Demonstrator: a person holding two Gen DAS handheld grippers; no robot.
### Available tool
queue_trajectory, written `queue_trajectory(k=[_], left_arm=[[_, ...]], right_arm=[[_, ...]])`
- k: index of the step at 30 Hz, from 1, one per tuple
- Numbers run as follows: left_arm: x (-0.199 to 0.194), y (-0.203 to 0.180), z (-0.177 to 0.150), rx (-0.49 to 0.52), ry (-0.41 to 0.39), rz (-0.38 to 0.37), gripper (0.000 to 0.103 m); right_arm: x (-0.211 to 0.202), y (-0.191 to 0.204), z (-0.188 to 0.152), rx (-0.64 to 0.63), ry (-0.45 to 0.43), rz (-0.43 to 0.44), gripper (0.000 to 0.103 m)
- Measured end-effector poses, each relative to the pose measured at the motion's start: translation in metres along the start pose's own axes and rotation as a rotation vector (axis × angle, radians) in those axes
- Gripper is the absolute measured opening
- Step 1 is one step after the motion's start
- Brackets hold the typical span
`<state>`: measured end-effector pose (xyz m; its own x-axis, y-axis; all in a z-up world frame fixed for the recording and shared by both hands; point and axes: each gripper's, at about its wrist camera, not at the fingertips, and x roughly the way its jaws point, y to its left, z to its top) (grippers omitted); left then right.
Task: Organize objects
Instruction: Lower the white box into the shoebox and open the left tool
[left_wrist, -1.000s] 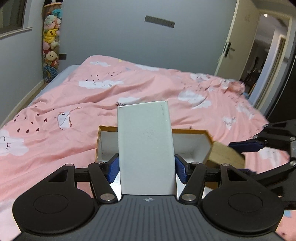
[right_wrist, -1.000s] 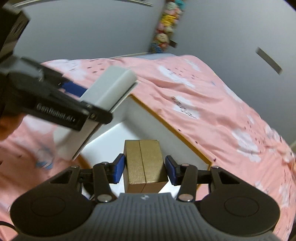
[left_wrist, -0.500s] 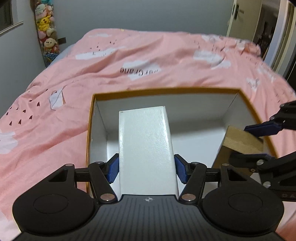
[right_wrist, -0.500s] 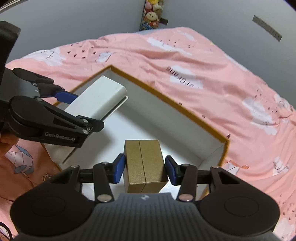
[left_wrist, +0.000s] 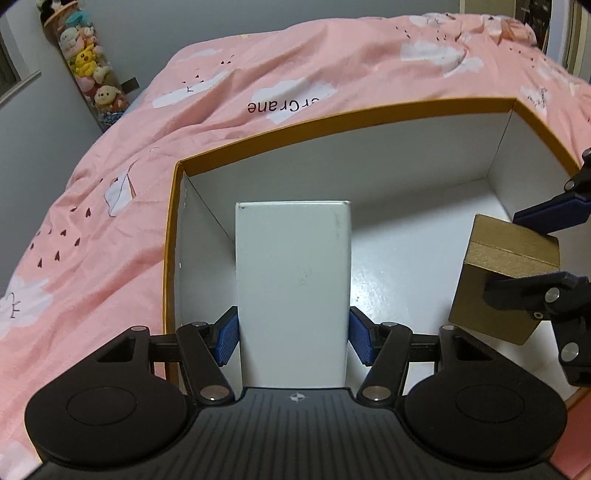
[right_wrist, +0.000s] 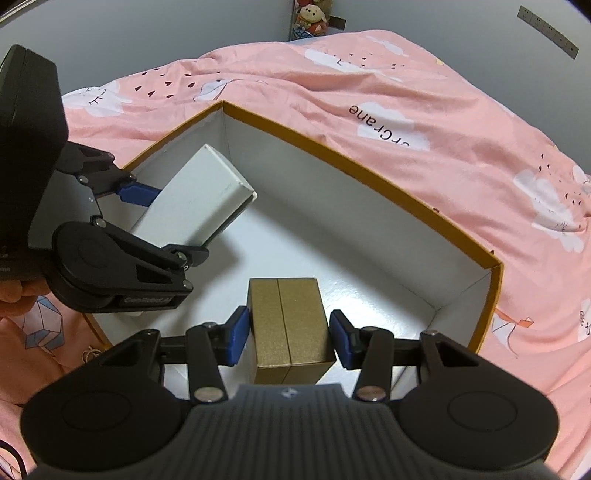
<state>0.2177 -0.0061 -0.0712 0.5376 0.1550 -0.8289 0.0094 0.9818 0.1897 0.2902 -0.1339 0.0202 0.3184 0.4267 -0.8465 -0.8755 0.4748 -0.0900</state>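
- Left wrist view: the left gripper (left_wrist: 293, 334) is clamping a tall white box (left_wrist: 291, 280) between its blue pads (left_wrist: 227, 334), holding it inside the open storage box (left_wrist: 332, 122), near that container's left wall and over its white floor. The storage box is sitting on a bed under a pink quilt (left_wrist: 110, 206). At the right edge of the container the right gripper (left_wrist: 550, 251) is gripping a gold box (left_wrist: 502, 284) from the side, the two parcels well apart.
- Whether the white box is already touching the floor cannot be told from here; its lower end is hidden behind the gripper body.
- Right wrist view: the right gripper (right_wrist: 288, 332) is closed on the gold box (right_wrist: 288, 325), pads pressing both side faces, the box hanging over the near part of the storage box (right_wrist: 369, 181) floor. The left gripper (right_wrist: 159, 218) is holding the white box (right_wrist: 199, 199) tilted toward the far left corner.
- Doing it well, by judgement: each box should be lowered until its base is resting flat before the pads are released, the white one squared against the left wall and the gold one set toward the near right corner, so the middle of the floor stays free.
- The arms are working close together; releasing one side first and lifting straight up would be lessening the chance of a knock. The soft quilt (right_wrist: 443, 110) may be letting the container rock under pressure.
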Motion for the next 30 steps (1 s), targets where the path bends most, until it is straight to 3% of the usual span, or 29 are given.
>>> queue_trajectory(k=[10,24,30], left_arm=[[-0.006,0.010,0.001,-0.020,-0.045,0.012,0.075],[-0.061,0.081,0.002,-0.227,-0.282,-0.112,0.075],[-0.043,0.120,-0.002,-0.345,-0.229,-0.105,0.072]], right_arm=[[0.000,0.002,-0.006,0.012,0.014,0.012,0.049],[0.021,0.005,0.010,0.137,0.046,0.064,0.049],[0.042,0.011,0.026,0.216,0.085,0.037,0.049]])
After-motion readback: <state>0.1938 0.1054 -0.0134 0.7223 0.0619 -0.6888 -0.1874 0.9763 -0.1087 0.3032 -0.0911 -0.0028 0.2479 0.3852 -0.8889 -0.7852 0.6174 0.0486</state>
